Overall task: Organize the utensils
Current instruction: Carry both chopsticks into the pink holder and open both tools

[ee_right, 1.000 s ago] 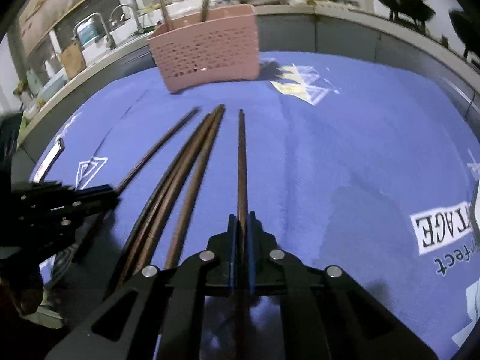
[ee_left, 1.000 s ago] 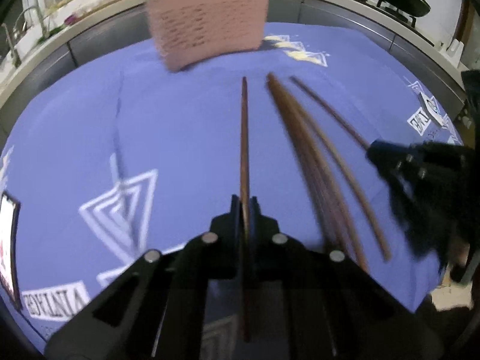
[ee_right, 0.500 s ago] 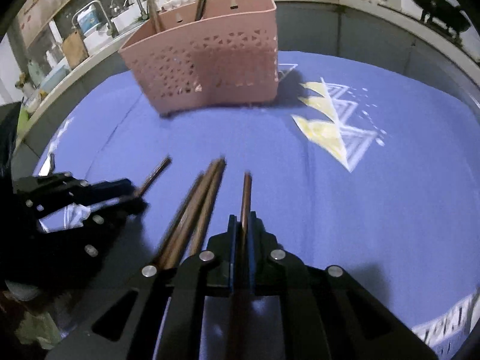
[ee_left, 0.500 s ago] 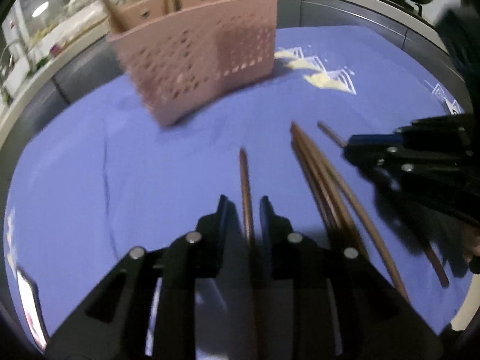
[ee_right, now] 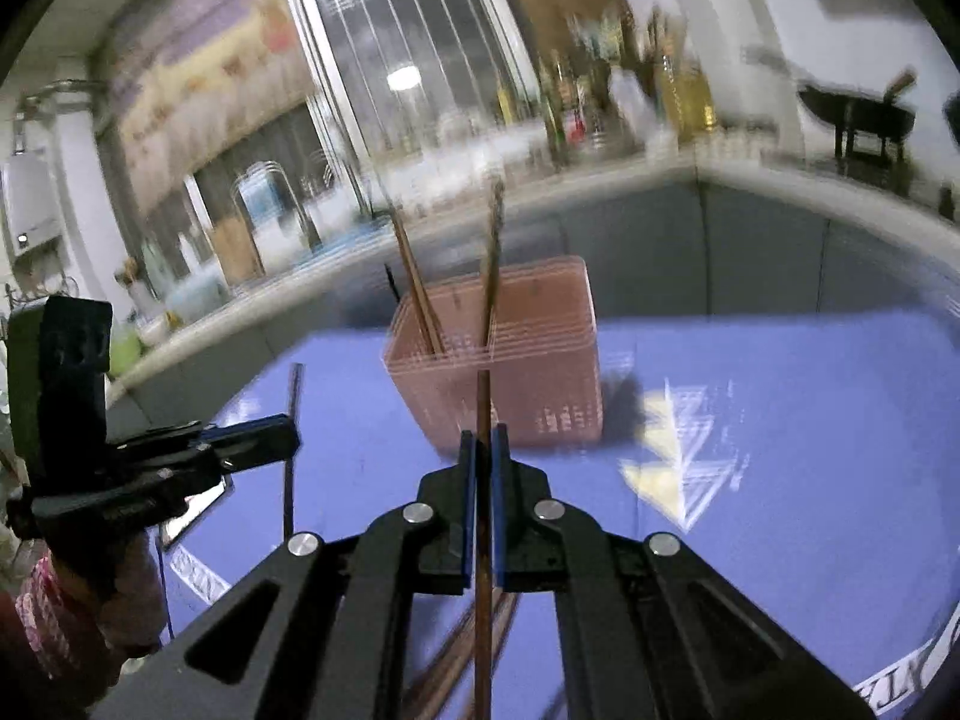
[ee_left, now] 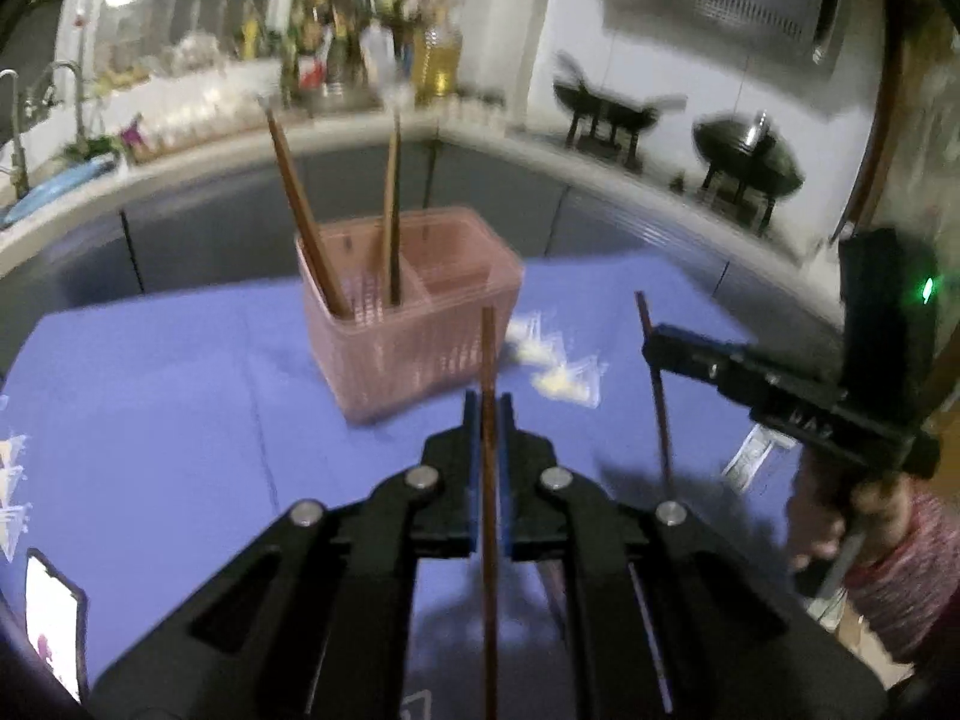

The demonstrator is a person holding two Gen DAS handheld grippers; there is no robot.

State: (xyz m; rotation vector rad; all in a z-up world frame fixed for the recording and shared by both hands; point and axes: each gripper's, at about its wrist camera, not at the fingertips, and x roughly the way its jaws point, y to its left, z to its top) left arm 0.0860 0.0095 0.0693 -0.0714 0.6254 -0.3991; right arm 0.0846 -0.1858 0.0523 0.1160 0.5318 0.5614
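Though both views blur, each gripper's jaws tight on one chopstick (ee_left: 489, 360), lower ends hidden.

The pink basket (ee_left: 414, 324) stands on the blue cloth (ee_left: 150, 408), and its left compartment is partly taken by two upright chopsticks (ee_left: 300, 210) — the right compartment is seen open. Bare cloth lies between both grippers and the basket. A phone (ee_left: 54, 624) sits at the cloth's left edge, well apart.
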